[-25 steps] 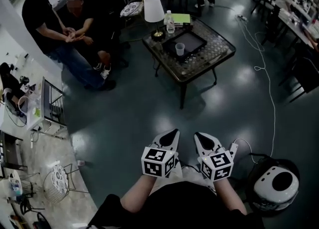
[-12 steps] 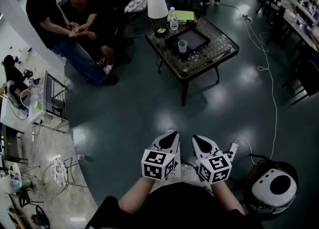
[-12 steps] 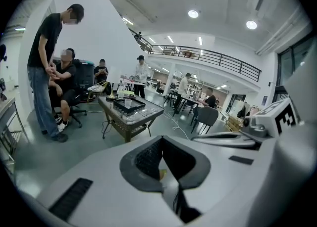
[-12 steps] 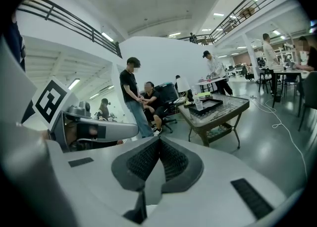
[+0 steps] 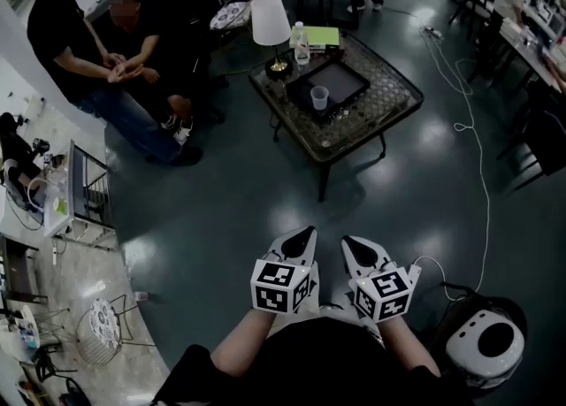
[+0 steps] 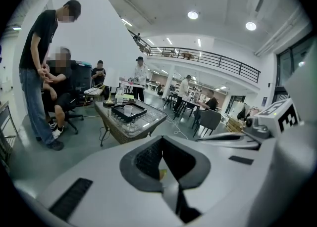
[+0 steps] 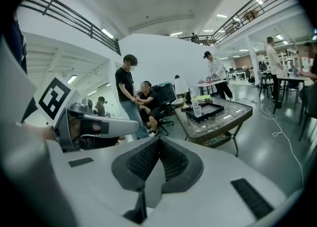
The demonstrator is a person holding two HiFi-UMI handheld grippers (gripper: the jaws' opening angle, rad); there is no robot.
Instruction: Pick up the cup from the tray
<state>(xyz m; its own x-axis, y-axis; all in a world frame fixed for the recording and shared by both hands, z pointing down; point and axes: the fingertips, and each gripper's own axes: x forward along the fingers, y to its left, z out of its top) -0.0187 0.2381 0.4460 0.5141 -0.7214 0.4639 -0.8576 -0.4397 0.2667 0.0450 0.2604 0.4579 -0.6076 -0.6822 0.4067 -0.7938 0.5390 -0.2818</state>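
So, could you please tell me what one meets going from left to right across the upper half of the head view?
Standing person in a black T-shirt → seated person in dark clothes → white-shaded table lamp → clear plastic bottle → translucent cup on the black tray → white floor cable.

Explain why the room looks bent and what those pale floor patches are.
Head view: the wide lens bows the room, and ceiling lights glare as pale patches on the floor. Left gripper view, right gripper view: round fisheye pictures with black corners; the balcony railing bows.
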